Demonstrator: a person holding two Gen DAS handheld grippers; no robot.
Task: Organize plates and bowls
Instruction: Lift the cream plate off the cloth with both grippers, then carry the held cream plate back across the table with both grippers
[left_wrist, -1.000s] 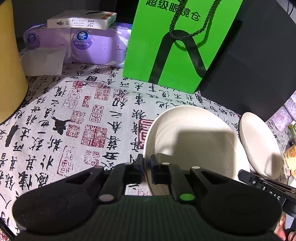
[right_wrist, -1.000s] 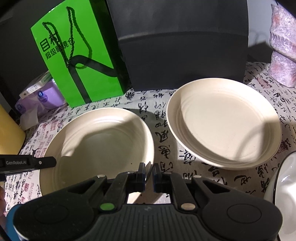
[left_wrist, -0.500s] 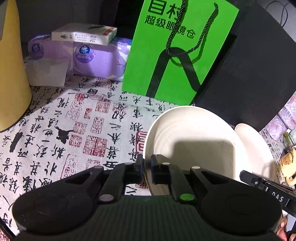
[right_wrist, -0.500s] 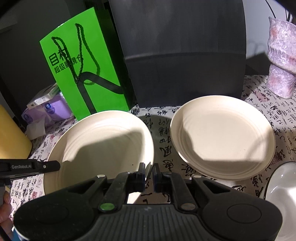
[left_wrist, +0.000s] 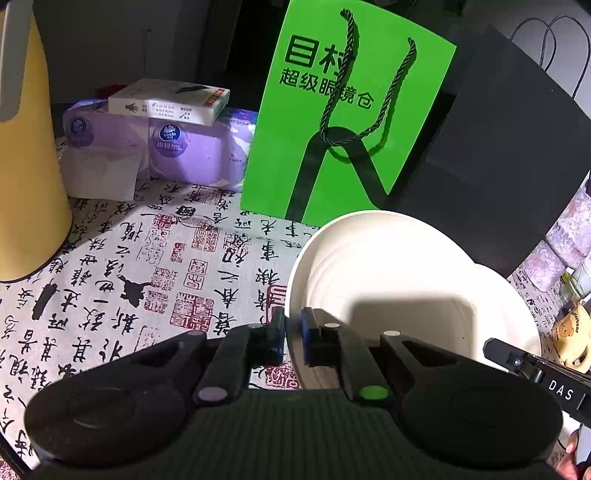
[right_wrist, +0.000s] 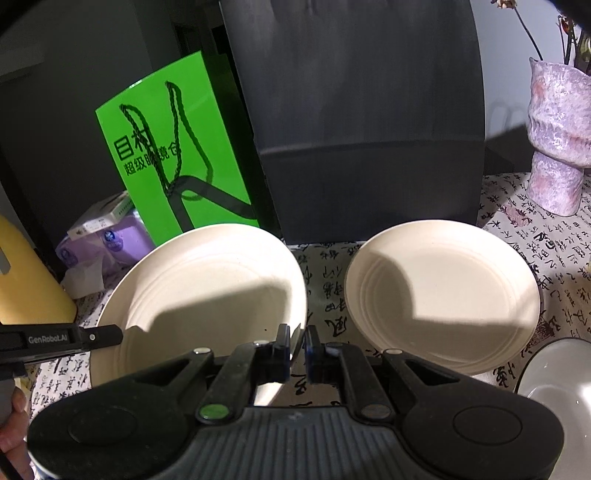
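A cream plate (left_wrist: 388, 266) hangs tilted above the printed tablecloth, held from both sides. My left gripper (left_wrist: 293, 332) is shut on its left rim. My right gripper (right_wrist: 298, 343) is shut on the right rim of the same plate (right_wrist: 207, 280). A second cream plate (right_wrist: 443, 288) lies on the cloth to the right, apart from the held one. In the left wrist view this second plate (left_wrist: 517, 317) shows partly, behind the held one.
A green paper bag (left_wrist: 347, 122) and a black bag (right_wrist: 369, 129) stand close behind the plates. A yellow container (left_wrist: 26, 166) and purple tissue packs (left_wrist: 192, 155) are at the left. At the right stand a pink vase (right_wrist: 554, 147) and a white bowl (right_wrist: 554, 391).
Both grippers have risen together with the cream plate between them. The plate now sits higher against the bags. The second plate has stayed on the cloth.
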